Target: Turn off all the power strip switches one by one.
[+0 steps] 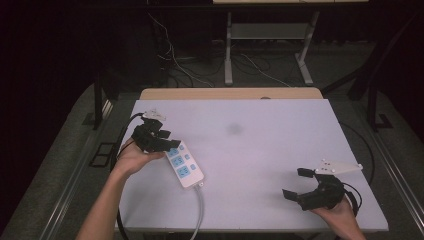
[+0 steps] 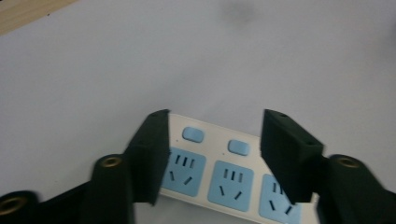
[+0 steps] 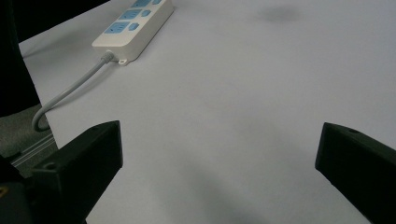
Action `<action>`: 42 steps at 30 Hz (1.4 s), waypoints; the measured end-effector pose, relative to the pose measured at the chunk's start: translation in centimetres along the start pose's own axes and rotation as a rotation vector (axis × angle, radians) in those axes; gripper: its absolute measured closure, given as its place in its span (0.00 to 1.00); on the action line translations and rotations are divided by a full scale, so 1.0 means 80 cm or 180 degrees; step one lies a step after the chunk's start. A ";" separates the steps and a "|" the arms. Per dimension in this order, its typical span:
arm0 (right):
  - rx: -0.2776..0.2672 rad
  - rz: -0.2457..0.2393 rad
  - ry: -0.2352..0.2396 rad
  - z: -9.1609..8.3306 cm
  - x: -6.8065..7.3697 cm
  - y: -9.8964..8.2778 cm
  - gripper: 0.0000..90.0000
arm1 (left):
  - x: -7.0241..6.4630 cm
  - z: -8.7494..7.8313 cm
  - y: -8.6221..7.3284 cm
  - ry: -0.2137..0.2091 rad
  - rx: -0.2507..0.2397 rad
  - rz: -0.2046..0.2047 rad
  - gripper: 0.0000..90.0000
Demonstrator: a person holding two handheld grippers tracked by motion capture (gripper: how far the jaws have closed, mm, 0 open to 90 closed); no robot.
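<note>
White power strip (image 1: 183, 166) with blue sockets lies flat on the pale table top (image 1: 260, 150), left side, angled, near the front edge. Its grey cord (image 1: 199, 210) exits the near end and runs off the front edge of the table. Left gripper (image 1: 159, 138) sits over the strip's far end; in the left gripper view its jaws stand apart, above the strip, nothing pinched between them, pads off the casing. Two blue switches (image 2: 193, 135) and three sockets visible between and below the jaws. Right gripper (image 1: 300, 184) hangs over bare table at front right, well apart from the strip, jaws wide apart, nothing between them. Dark smudge (image 1: 234, 129) on table mid-back.
</note>
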State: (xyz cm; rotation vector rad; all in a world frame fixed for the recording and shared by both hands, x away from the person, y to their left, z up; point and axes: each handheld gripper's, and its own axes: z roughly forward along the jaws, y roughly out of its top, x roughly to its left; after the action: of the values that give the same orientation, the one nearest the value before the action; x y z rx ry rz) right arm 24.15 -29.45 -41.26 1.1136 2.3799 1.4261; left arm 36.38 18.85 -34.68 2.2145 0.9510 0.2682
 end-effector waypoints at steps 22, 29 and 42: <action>0.0002 0.0017 -0.0005 0.000 0.000 0.000 0.01 | -0.056 -0.018 -0.077 -0.0176 -0.0787 -0.0289 0.00; -0.0002 0.0017 -0.0004 -0.001 0.000 -0.001 0.01 | -0.076 -0.009 -0.097 -0.0235 -0.0914 -0.0247 0.00; -0.0018 0.0051 -0.0002 -0.003 0.003 -0.003 0.01 | -0.101 0.003 -0.118 -0.0374 -0.0960 -0.0095 0.00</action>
State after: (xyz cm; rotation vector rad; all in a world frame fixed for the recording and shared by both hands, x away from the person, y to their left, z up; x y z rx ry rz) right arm 23.75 -29.55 -41.24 1.1340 2.3704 1.4366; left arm 25.52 17.62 -40.59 1.9173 0.8209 0.2471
